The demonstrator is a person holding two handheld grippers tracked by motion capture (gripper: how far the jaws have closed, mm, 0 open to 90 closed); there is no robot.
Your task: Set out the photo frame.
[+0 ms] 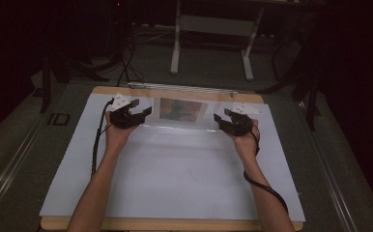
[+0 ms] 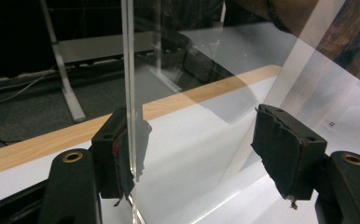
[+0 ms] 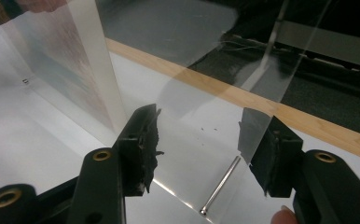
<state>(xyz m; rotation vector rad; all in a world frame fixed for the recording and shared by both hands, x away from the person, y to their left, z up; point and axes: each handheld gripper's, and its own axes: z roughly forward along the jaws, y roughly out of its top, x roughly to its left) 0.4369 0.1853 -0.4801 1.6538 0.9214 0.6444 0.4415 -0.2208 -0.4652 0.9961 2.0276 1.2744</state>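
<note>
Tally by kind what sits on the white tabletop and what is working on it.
Black grippers: 2, left gripper and right gripper
Clear acrylic frame: 1
Picture in the frame: 1
Metal pin: 1
Total: 5

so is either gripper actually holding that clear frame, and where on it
Neither has closed on it. Both grippers, left and right, are open around the side edges of the clear acrylic frame, which stands on the table.
</note>
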